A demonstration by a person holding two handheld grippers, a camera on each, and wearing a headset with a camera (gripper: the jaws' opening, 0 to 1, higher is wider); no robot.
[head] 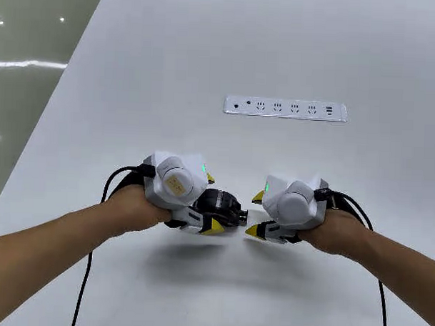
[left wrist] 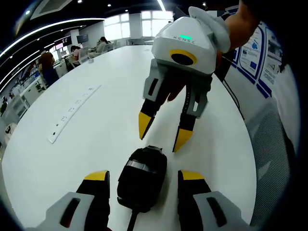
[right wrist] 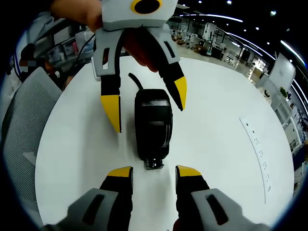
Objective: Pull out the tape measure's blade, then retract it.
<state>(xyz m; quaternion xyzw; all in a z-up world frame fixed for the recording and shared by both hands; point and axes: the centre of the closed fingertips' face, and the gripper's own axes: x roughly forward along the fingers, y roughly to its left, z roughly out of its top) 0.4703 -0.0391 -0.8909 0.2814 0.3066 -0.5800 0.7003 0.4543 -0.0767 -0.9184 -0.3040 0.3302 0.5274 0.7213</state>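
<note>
White tabletop (head: 292, 58) carries the black tape measure (left wrist: 142, 178) loose between the left gripper's (left wrist: 144, 175) open jaws, its blade tip (right wrist: 153, 164) just ahead of the right gripper's (right wrist: 154, 171) open jaws; likely pre-grasp, so next clamp the case and pinch the tip.

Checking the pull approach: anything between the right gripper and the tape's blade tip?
Nothing visible. The tape points its blade tip at the open right gripper, bare table between. The left gripper straddles the tape's body, off that path.
</note>
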